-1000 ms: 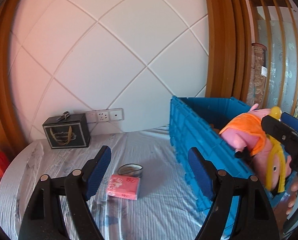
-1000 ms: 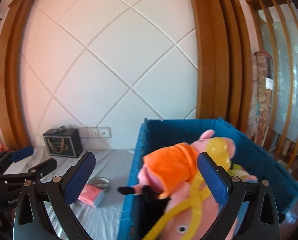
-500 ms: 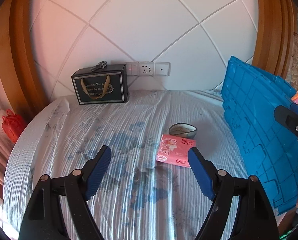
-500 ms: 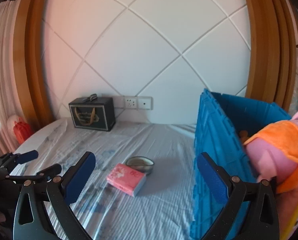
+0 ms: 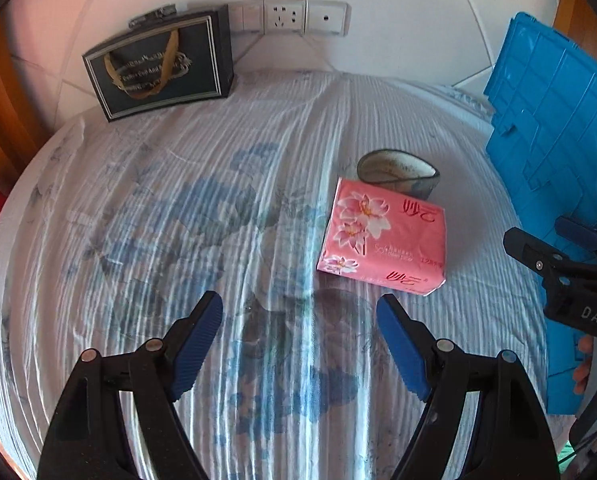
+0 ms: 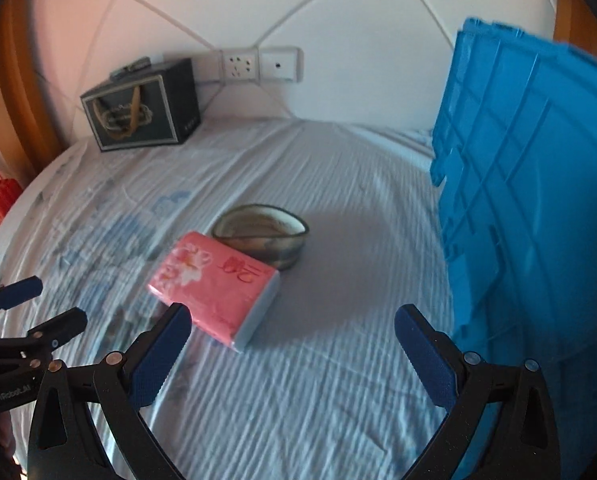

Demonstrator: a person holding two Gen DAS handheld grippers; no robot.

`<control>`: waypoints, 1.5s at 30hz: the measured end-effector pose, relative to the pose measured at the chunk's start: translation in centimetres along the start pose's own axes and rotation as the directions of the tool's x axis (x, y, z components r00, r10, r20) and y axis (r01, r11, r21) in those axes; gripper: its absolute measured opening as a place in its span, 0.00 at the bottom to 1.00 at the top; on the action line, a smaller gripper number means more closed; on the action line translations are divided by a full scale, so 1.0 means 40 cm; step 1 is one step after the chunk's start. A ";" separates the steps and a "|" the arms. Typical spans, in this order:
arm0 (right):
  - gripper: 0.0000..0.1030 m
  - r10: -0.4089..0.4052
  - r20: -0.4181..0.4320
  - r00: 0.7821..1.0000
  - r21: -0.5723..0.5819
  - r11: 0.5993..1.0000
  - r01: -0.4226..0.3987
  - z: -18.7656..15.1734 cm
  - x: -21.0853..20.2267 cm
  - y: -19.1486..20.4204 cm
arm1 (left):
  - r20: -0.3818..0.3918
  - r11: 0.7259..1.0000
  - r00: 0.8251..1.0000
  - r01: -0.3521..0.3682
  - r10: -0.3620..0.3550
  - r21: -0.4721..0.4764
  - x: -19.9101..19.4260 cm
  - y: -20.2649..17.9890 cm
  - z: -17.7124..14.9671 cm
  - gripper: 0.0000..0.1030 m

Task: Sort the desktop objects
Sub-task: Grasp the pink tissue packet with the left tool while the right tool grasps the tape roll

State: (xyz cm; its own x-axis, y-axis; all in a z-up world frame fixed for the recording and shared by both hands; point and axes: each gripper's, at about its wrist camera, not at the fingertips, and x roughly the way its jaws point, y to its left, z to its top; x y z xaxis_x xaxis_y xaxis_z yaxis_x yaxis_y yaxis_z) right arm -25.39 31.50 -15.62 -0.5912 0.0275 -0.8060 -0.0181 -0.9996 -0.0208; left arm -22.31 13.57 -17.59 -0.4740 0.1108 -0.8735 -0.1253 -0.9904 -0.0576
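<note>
The counter (image 5: 146, 184), under a white cloth with a faded blue print, fills both views. The blue crate (image 6: 538, 184) stands at its right edge; the right wrist view shows its ribbed outer wall rising tall, while the left wrist view catches only a narrower strip of that wall. A dark gift bag (image 5: 158, 64) with gold handles stands against the back wall, left of the wall sockets (image 5: 284, 18). The right wrist view shows its side panel, the left wrist view mainly its front. A red bag (image 6: 0, 196) sits at the far left counter edge, clearer in the right wrist view.

The pink tissue pack (image 5: 382, 236) lies flat near the middle of the counter, and a small bowl (image 5: 396, 170) sits just behind it, touching or nearly so. The left wrist view reads the pack's printed top; the right wrist view shows its pale end face.

The left gripper (image 5: 298, 320) has its jaws spread wide, with nothing between them, above bare cloth just short of the pack. The right gripper (image 6: 294, 324) also has its jaws wide apart and holds nothing; its left pad overlaps the pack's near corner in the picture, though I cannot tell if they touch. Each view shows the other gripper at its edge.
</note>
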 end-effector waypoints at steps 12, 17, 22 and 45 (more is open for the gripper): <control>1.00 0.054 -0.199 0.979 0.005 0.999 -0.054 -0.026 0.285 0.036 | -0.114 0.996 0.990 -0.084 0.082 -0.007 0.188 0.064 0.027 0.77; 1.00 0.312 -0.232 0.921 -0.017 0.946 -0.324 -0.021 0.324 0.189 | -0.092 0.975 0.977 -0.198 0.190 -0.096 0.156 0.180 0.051 0.77; 1.00 0.323 -0.220 0.920 -0.061 0.937 -0.344 -0.024 0.291 0.223 | -0.040 0.981 0.992 -0.123 0.118 -0.149 0.105 0.149 0.093 0.77; 1.00 0.066 -0.074 0.995 0.318 0.947 -0.039 0.108 0.341 -0.112 | -0.090 0.999 0.995 -0.046 0.048 0.026 0.302 -0.049 0.154 0.97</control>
State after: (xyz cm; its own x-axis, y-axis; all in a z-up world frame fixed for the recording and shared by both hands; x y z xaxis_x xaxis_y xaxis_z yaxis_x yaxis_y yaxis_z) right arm -36.87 36.35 -23.97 -0.5295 -0.0388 -0.8474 -0.2502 -0.9474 0.1997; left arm -33.16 17.36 -25.03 -0.3990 0.0553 -0.9153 -0.1258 -0.9920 -0.0050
